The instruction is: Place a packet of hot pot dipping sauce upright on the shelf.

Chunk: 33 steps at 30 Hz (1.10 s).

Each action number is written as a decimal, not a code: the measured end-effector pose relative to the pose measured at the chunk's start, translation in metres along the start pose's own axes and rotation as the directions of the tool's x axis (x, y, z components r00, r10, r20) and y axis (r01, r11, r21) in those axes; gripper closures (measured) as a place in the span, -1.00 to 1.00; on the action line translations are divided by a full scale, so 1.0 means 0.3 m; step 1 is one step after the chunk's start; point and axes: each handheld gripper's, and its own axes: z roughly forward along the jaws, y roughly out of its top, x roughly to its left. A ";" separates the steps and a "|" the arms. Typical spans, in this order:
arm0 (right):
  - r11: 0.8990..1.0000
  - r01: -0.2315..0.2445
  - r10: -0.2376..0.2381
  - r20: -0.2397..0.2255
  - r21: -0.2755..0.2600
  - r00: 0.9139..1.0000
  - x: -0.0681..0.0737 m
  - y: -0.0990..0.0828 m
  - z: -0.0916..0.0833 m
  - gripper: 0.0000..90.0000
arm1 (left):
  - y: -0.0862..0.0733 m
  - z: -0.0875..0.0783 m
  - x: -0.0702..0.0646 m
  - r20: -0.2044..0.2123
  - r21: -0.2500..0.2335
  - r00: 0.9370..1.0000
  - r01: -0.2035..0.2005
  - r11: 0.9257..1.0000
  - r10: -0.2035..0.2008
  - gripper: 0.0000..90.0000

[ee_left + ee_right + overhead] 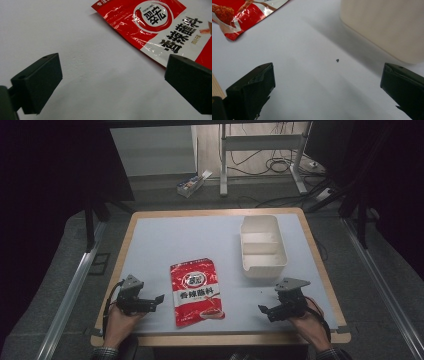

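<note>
Table (165, 235): a pale grey top with a wooden rim, seen from above; the person's forearms came in from its near edge
Sauce packet (196, 292): a red packet with a white band and black characters lay flat near the middle of the near half of the table, between the two grippers and touching neither
Packet in the gripper views: in the left gripper view it (160, 27) lay ahead and to the upper right, its edge passing behind the right-hand jaw; in the right gripper view one corner (239, 17) showed at the upper left
White container (261, 245): an open, cream-white box with an inner divider stood on the far right part of the table, well apart from the packet; its near wall (387, 25) rose at the upper right of the right gripper view
Left gripper (159, 299): held low just left of the packet, jaws spread wide with nothing between them
Right gripper (262, 309): held low near the front right, below the container, jaws spread wide and empty
Speck (337, 60): a small dark fleck lay on the bare table ahead of the right gripper's jaws
</note>
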 end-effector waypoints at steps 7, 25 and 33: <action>1.000 0.010 -0.010 0.005 0.000 1.000 0.002 0.000 0.001 -1.00 | 0.021 0.009 0.002 0.007 -0.017 1.000 0.008 1.000 -0.008 -0.44; 0.998 0.044 -0.044 0.013 0.046 0.999 0.014 -0.002 0.021 -0.98 | 0.088 0.114 0.026 0.015 0.062 0.999 0.038 0.997 -0.039 0.99; 0.998 0.047 -0.047 0.016 0.052 0.999 0.014 -0.003 0.023 -0.98 | 0.126 0.178 0.047 -0.018 0.081 0.998 0.054 0.995 -0.053 0.99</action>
